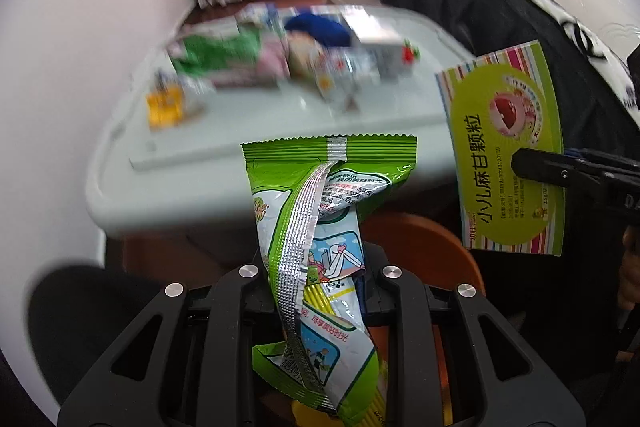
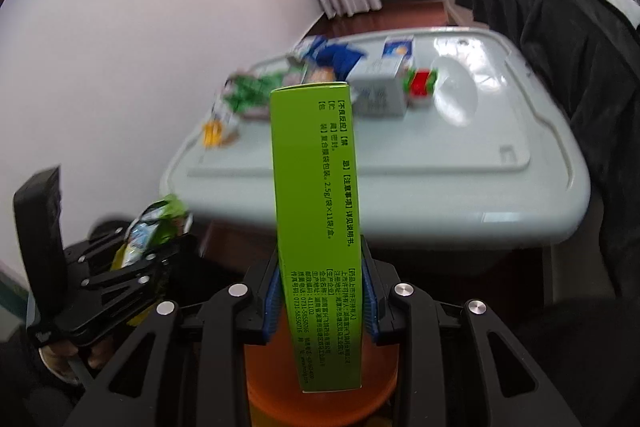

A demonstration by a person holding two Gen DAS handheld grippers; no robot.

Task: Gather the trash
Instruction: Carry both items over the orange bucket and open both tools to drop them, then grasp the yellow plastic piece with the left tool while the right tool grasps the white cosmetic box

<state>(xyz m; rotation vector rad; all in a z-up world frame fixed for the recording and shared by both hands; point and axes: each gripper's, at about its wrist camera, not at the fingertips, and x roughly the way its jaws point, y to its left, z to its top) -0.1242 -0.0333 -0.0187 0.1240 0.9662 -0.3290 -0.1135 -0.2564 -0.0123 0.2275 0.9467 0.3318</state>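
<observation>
My left gripper (image 1: 316, 279) is shut on a green and white snack wrapper (image 1: 320, 227) and holds it upright above an orange bin (image 1: 420, 247). My right gripper (image 2: 320, 291) is shut on a green medicine box (image 2: 316, 207), held on edge over the same orange bin (image 2: 320, 395). The box also shows in the left wrist view (image 1: 508, 151), with the right gripper's finger (image 1: 560, 173) on it. The left gripper with its wrapper (image 2: 156, 227) shows at the lower left of the right wrist view.
A pale lidded storage box (image 1: 280, 131) serves as a table ahead, also in the right wrist view (image 2: 440, 163). On it lie several wrappers (image 1: 224, 63), a yellow packet (image 1: 164, 103), a white carton (image 2: 380, 87) and a small red item (image 2: 420, 83). A dark-covered bed (image 2: 560, 47) runs along the right.
</observation>
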